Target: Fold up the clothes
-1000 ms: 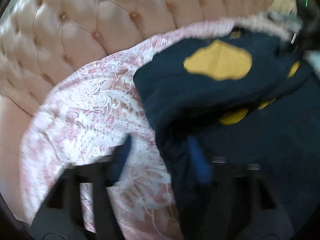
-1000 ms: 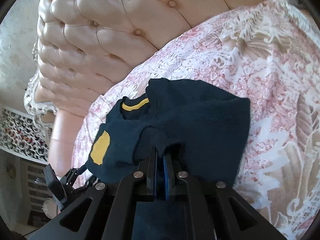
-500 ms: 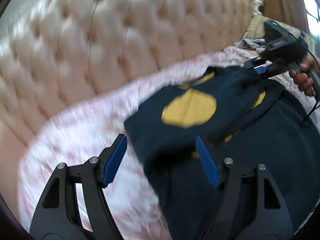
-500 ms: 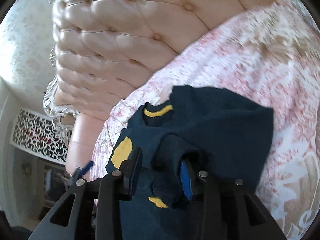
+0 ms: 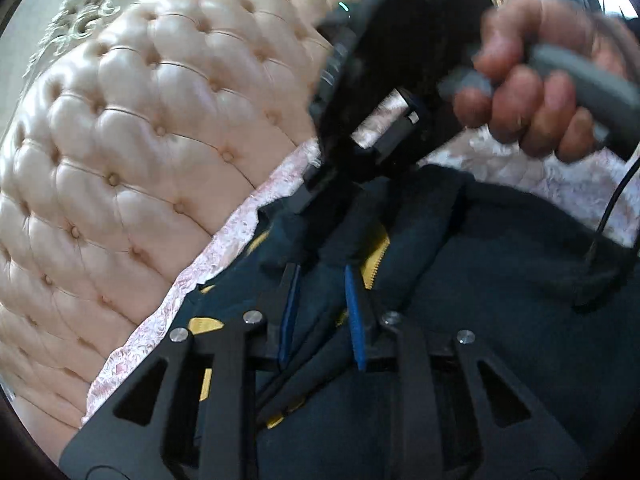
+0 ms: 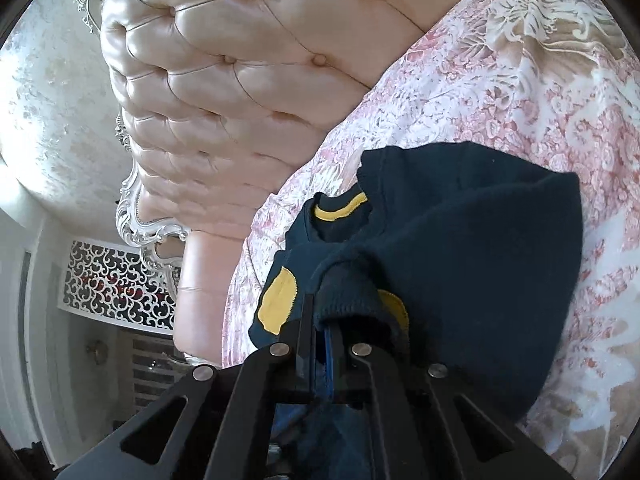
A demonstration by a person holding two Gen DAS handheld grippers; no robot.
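Observation:
A navy sweater [image 5: 500,280] with yellow patches and a yellow-trimmed collar lies bunched on a pink floral bedspread [image 6: 520,92]. In the left wrist view my left gripper [image 5: 320,276] is partly open, its blue-padded fingers [image 5: 290,308] straddling a fold of the sweater without pinching it. My right gripper [image 6: 322,320] is shut on a bunched navy edge of the sweater [image 6: 480,240], beside a yellow patch [image 6: 276,304]. The right gripper's body [image 5: 380,80] and the hand holding it fill the upper right of the left wrist view, close above the sweater.
A tufted pink headboard [image 5: 140,140] rises directly behind the bedspread [image 5: 240,220]. A silver carved frame edge [image 6: 132,208] and a white lattice screen [image 6: 116,284] stand beyond the bed's left side. A black cable [image 5: 612,208] trails from the right gripper over the sweater.
My right gripper opened half a second ago and has shut again on the sweater's edge. My left gripper has moved in over the sweater and narrowed, close under the right gripper.

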